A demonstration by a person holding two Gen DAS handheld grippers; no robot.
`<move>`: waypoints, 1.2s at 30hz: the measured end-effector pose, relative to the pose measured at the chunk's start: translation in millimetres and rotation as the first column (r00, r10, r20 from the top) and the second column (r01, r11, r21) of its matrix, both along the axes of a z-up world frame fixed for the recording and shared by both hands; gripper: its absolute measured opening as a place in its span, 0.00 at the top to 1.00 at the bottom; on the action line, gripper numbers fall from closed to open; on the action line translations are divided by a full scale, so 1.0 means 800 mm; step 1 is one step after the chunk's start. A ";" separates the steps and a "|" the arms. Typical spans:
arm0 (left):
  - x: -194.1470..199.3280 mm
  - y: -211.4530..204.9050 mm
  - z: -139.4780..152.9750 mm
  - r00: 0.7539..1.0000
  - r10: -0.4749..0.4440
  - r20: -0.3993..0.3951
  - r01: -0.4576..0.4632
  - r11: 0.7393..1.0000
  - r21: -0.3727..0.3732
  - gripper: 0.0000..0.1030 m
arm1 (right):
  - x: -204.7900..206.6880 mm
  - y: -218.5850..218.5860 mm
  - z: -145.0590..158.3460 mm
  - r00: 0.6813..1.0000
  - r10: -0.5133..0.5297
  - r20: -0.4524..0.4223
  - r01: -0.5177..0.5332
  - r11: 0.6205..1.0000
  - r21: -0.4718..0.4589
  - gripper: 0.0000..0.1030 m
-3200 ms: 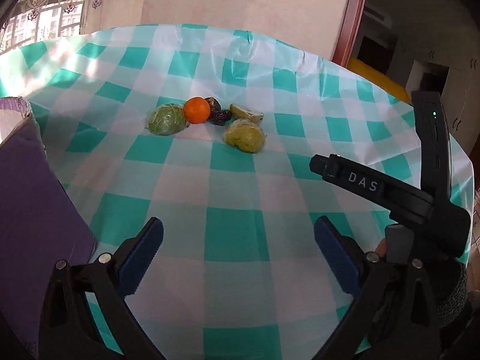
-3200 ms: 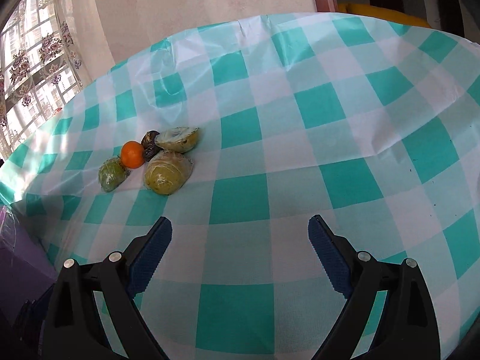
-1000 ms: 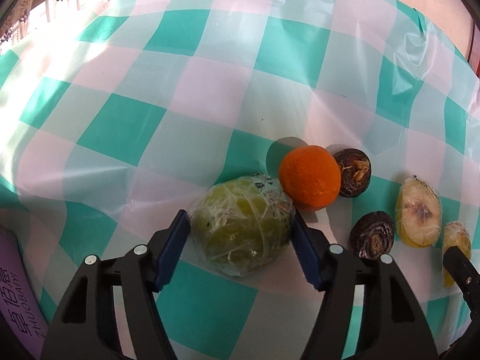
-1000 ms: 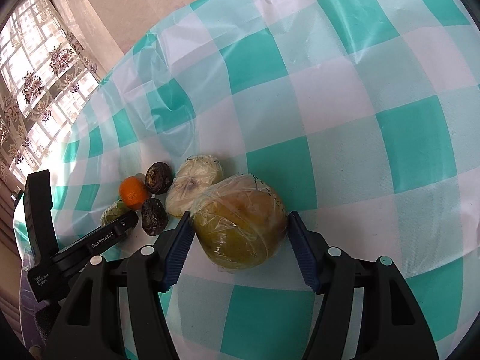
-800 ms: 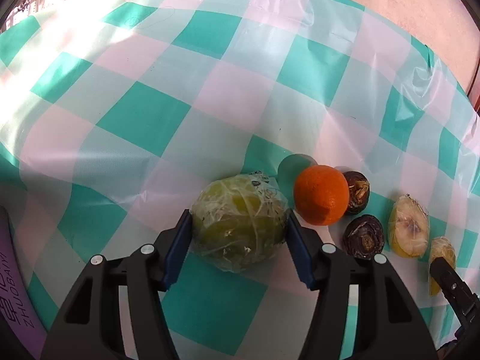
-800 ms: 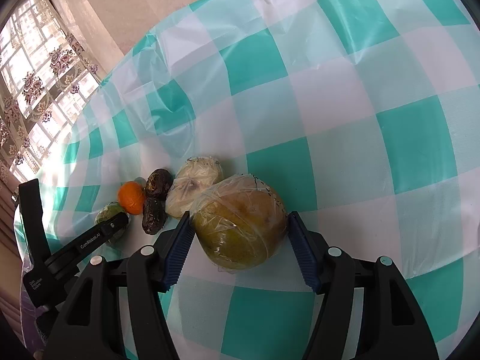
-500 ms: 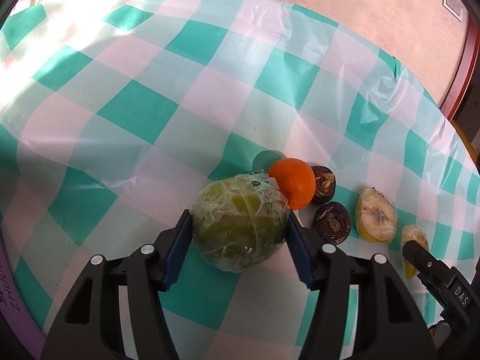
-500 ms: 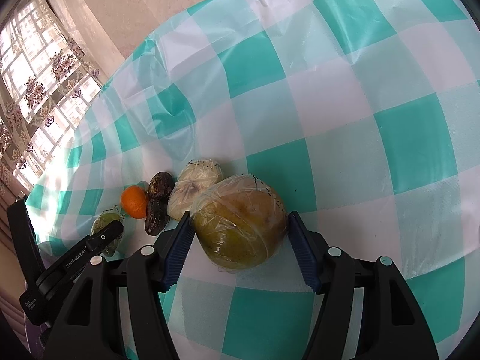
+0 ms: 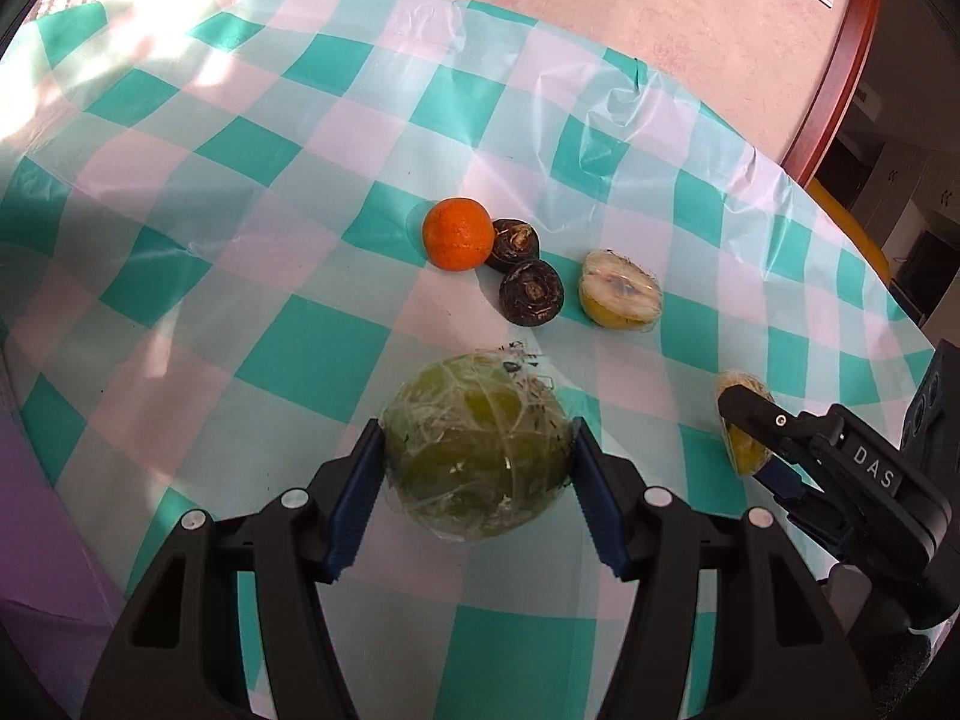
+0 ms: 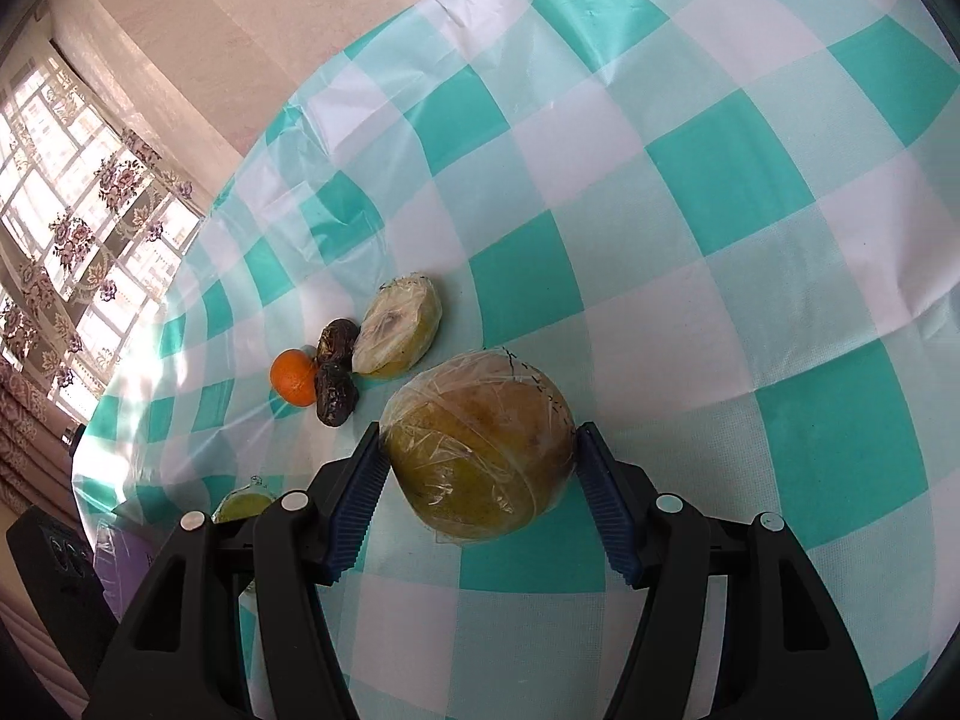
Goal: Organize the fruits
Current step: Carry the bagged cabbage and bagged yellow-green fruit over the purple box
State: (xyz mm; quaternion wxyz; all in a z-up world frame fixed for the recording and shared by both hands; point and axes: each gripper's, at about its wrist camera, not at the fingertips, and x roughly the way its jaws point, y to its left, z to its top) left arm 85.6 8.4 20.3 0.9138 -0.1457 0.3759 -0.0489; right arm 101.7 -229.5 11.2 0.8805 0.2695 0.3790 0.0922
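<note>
I'm gripping the wrapped green fruit in the left claw and the wrapped yellow fruit in the right claw, both just above the tabletop. Cling film is looking slippery, fruit firm and roundish; I'm keeping the pads on the widest middle.

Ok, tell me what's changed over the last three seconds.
Both grippers were open and empty. Now the left gripper clamps the wrapped green fruit, pulled away from the orange. The right gripper clamps the wrapped yellow fruit. The orange, two dark fruits and cut half stayed.
</note>
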 end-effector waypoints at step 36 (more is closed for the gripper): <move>-0.201 0.022 0.003 0.990 -0.110 0.083 0.111 0.994 -0.017 0.41 | -0.187 0.046 0.002 0.995 0.094 0.038 -0.092 0.993 -0.068 0.39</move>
